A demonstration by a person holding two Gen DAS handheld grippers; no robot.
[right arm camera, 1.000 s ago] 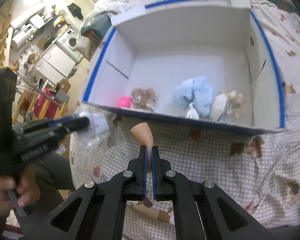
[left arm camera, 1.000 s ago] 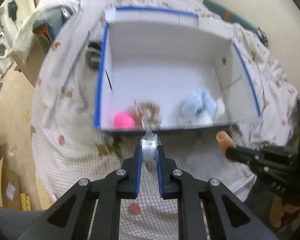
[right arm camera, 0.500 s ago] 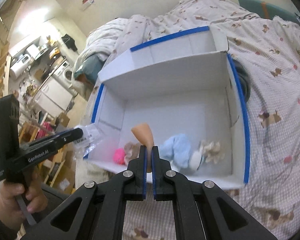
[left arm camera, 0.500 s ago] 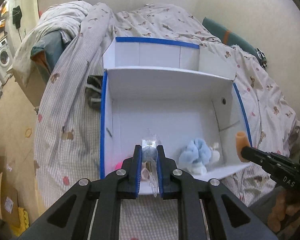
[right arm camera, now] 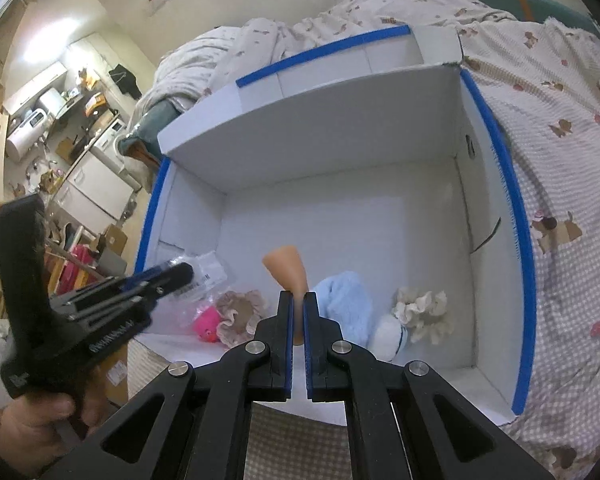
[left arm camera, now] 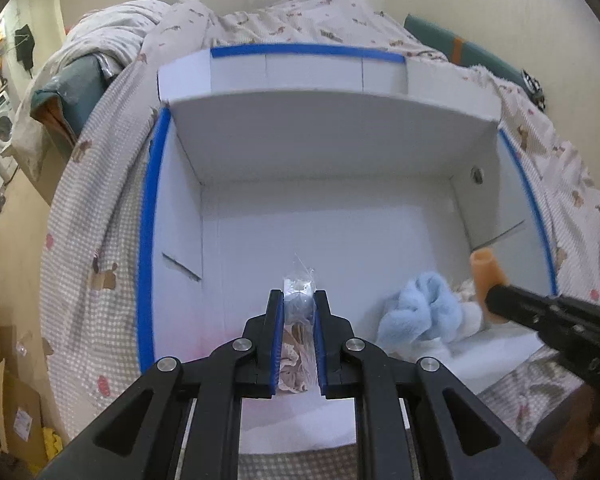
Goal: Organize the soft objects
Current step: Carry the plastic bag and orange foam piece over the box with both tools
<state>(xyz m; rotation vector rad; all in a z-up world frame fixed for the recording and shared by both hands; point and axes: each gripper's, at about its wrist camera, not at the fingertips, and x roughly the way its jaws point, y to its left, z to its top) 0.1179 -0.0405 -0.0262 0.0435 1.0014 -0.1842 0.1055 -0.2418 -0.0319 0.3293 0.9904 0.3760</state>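
**Held items**

- My left gripper (left arm camera: 298,300): jaws pinched on a clear plastic bag (left arm camera: 299,284) with something soft and greyish inside; crumpled film sticks out past the tips. It hangs over the near left part of the white box (left arm camera: 340,148). From my right wrist view the same gripper (right arm camera: 180,270) enters from the left, the bag (right arm camera: 208,276) showing a printed label.
- My right gripper (right arm camera: 299,300): jaws pressed together on a peach-coloured soft piece (right arm camera: 286,266) that flares wider at its far end. It is held above the near middle of the box. In the left wrist view this gripper (left arm camera: 496,294) comes in from the right with the piece (left arm camera: 486,268) standing up from its tips.
- My hand (right arm camera: 40,424) wraps the left gripper's handle at the lower left.

**In the box, along the near wall, left to right**

- Pink plush (right arm camera: 206,322), just beside a beige frilly item (right arm camera: 240,312).
- Light blue fluffy item (right arm camera: 346,304), partly hidden behind my right jaws.
- White rounded item with a thin blue stripe (right arm camera: 390,334), touching the blue one.
- Cream ruffled item (right arm camera: 424,310), nearest the right wall.

**Container and setting**

- Box: white, open-topped, blue tape along its rims, far flap upright. The far half of its floor is bare.
- It rests on a bed with a checked, animal-print cover (right arm camera: 560,160).
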